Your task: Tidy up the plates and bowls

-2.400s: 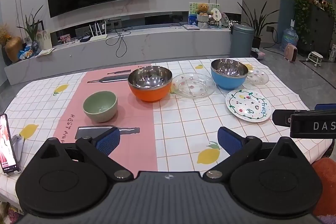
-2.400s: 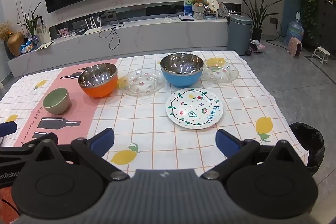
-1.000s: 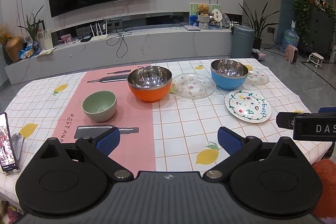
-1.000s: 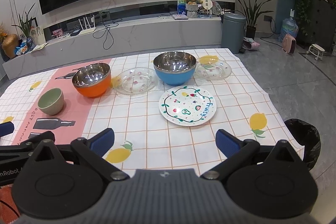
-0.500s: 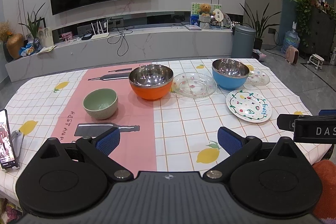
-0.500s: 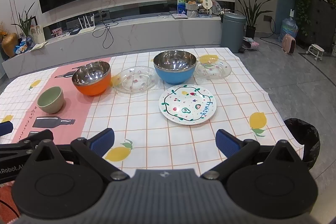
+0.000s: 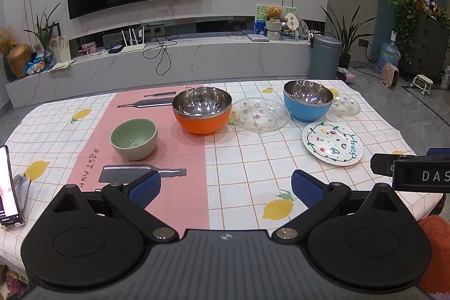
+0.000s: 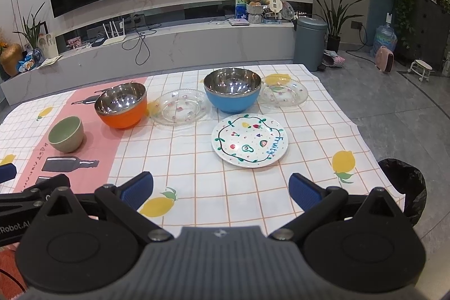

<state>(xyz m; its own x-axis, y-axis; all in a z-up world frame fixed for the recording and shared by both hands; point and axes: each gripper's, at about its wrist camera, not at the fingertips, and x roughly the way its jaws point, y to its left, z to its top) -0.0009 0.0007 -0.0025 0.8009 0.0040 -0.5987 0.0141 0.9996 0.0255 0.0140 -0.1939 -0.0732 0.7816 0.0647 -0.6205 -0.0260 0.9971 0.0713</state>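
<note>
While bowls stand apart, phone (image 7: 8, 187) lies left.

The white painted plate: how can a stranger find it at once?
Start at the table's right half, on the checked cloth. Just in front of the blue bowl lies the white painted plate. Unlike the two clear glass plates, it is opaque, with fruit drawings and the word "Fruity".

Left tongs (image 7: 226, 186) and right tongs (image 8: 220, 186) gape wide, empty, seemingly level and side by side.

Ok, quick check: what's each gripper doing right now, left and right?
Left gripper: open, holding nothing, above the near table edge.
Right gripper: open, holding nothing, short of the fruit plate.
</note>
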